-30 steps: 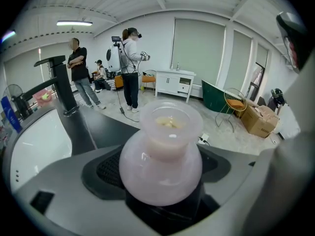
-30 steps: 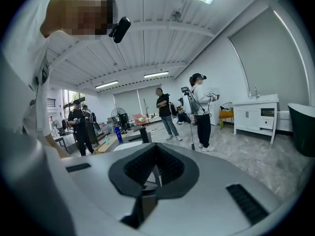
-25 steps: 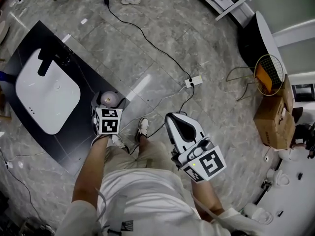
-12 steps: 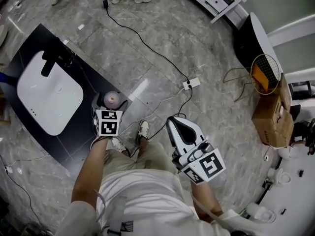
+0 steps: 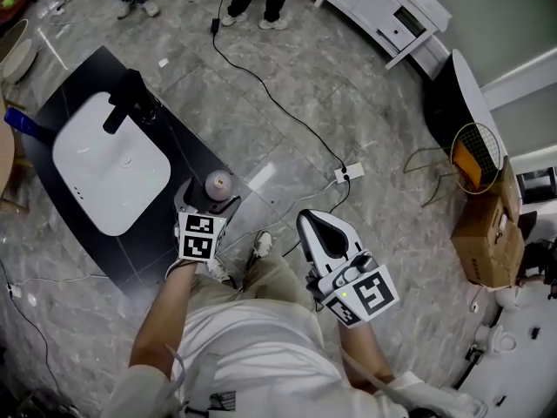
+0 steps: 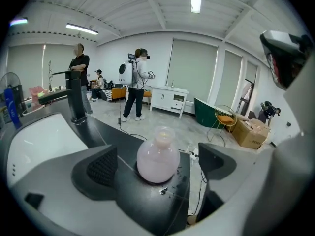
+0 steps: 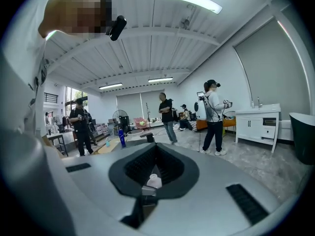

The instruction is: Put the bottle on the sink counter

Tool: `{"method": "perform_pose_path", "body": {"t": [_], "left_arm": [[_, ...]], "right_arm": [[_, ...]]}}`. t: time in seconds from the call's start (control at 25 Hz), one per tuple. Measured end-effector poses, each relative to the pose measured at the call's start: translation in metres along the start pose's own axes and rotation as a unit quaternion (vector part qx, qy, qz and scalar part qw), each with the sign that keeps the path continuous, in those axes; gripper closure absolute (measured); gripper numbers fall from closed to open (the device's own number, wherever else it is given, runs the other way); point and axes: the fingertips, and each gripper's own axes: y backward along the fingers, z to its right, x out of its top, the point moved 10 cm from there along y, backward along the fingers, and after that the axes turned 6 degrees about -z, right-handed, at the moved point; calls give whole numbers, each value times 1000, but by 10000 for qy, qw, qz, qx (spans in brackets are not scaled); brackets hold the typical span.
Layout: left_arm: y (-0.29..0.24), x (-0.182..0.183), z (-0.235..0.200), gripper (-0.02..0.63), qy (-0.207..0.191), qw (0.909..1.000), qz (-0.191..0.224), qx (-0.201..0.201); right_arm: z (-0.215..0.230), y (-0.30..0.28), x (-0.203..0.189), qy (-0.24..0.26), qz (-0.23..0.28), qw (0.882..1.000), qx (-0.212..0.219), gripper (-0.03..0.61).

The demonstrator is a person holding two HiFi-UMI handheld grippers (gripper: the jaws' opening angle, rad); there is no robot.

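A round pale-pink bottle [image 5: 218, 184] stands upright on the near right corner of the black sink counter [image 5: 139, 251]. My left gripper [image 5: 209, 205] is right behind it. In the left gripper view its jaws stand wide open on either side of the bottle [image 6: 157, 156], and neither black pad [image 6: 101, 168] touches it. My right gripper [image 5: 315, 225] hangs over the floor to the right of the counter, level with the person's knees. Its fingers [image 7: 155, 173] are shut together with nothing between them.
A white basin [image 5: 109, 177] and a black faucet [image 5: 126, 103] fill the counter's far part, with a blue bottle [image 6: 12, 107] at its far left. A cable and power strip [image 5: 348, 172] lie on the floor. People stand beyond, near a white cabinet [image 5: 392, 7]. A cardboard box [image 5: 487, 225] sits at the right.
My left gripper has drawn back a little from the bottle, which stays standing on the counter corner. The head view has shifted. The right gripper is where it was.
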Motion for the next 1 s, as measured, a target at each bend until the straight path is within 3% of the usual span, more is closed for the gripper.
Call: {"method": "perform_pose_path", "body": {"t": [0.24, 0.44, 0.6, 0.92, 1.0], "left_arm": [[47, -11, -1, 118, 247, 9996, 136, -14], [67, -14, -10, 133, 526, 9981, 20, 327], [72, -8, -16, 268, 763, 9936, 0, 835], [98, 34, -25, 557, 742, 9825, 543, 1619], [106, 44, -28, 584, 762, 9788, 647, 1786]], "right_arm": [[9, -1, 15, 130, 98, 9998, 135, 568], [17, -6, 25, 199, 175, 9992, 303, 569], [24, -10, 33, 281, 252, 9981, 485, 568], [46, -23, 58, 401, 382, 9956, 751, 568], [49, -27, 63, 429, 407, 9950, 809, 568]]}}
